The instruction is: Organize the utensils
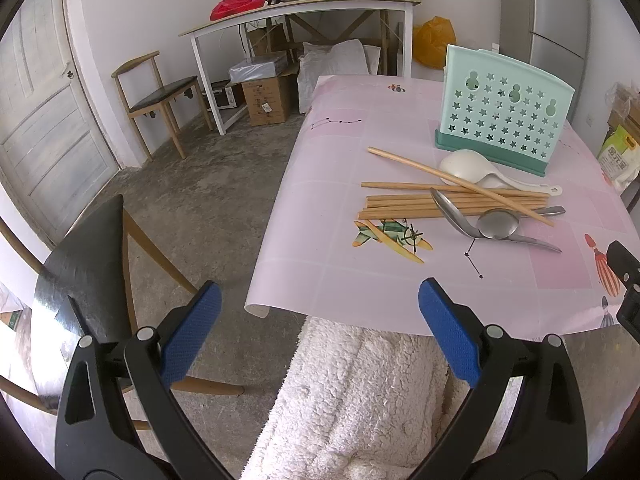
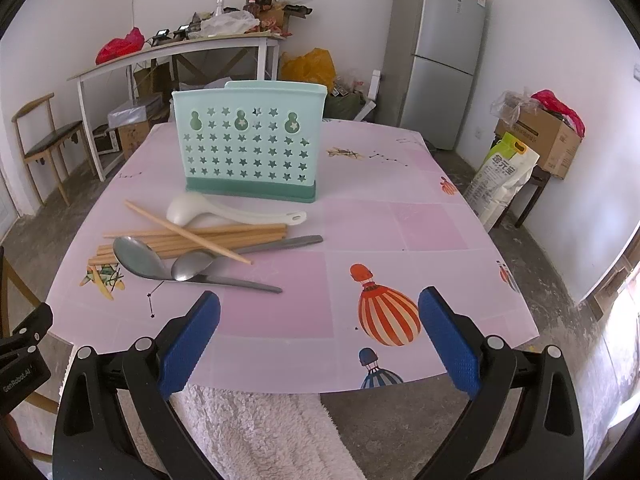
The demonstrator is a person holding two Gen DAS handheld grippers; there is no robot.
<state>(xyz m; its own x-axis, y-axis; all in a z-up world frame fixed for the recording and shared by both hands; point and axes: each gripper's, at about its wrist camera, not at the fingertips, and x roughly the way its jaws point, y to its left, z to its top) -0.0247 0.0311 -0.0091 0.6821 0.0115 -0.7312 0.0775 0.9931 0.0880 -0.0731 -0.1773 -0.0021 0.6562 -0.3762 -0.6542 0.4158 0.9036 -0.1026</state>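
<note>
Both claws gape empty at the table's (image 2: 400, 232) near edge. The utensils (image 2: 192, 248) lie crosswise, ahead-left of the right claw (image 2: 319, 336), probably nearer it than the left claw (image 1: 319, 332).

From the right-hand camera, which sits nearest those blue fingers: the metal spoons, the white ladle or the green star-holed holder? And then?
1. Two grey metal spoons, left of centre, nearest the right gripper.
2. White plastic ladle, behind the wooden chopsticks.
3. Mint-green star-holed utensil holder, upright, farthest back.
</note>
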